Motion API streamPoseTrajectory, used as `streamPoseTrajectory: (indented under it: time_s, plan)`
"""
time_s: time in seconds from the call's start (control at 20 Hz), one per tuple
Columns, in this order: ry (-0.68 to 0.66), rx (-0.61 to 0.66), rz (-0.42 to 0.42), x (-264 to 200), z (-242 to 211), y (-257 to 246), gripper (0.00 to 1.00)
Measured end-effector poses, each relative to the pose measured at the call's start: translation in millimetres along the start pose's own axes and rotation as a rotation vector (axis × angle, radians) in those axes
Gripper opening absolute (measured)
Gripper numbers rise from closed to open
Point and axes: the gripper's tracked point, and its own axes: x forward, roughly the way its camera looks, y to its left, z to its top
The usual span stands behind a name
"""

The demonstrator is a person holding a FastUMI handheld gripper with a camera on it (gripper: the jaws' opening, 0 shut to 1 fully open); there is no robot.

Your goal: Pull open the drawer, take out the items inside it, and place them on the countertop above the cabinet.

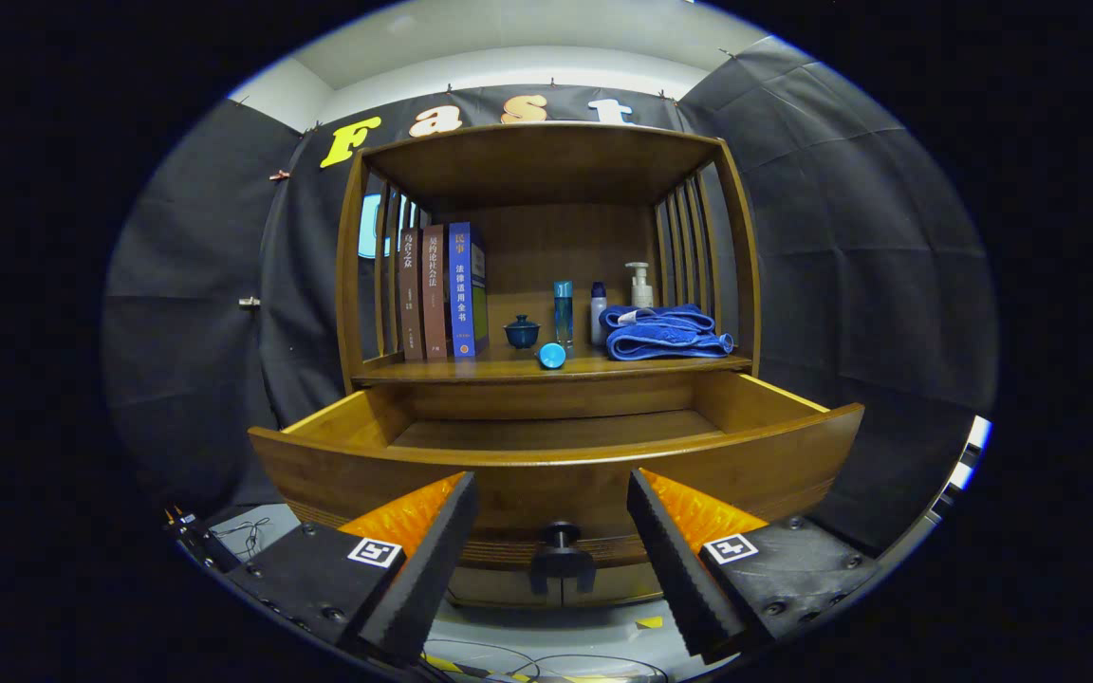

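Hand-held gripper [551, 531] waits released, fingers spread wide to either side of the drawer knob [562, 555]. Straight ahead at twelve o'clock, the drawer [556, 455] stands pulled open, running crosswise; its visible floor looks bare. Just beyond, the worktop [509, 370] carries cup, bottles and towel.
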Motion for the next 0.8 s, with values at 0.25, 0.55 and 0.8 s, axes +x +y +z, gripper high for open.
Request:
streamPoseTrajectory:
  time_s: [0.25, 0.55, 0.8]
  plan:
    - [0.079, 0.029, 0.003, 15, -35, -2, 1.0]
    - [0.039, 0.073, 0.013, 13, -27, -5, 0.99]
    - [0.061, 0.11, 0.033, 36, -25, -7, 1.0]
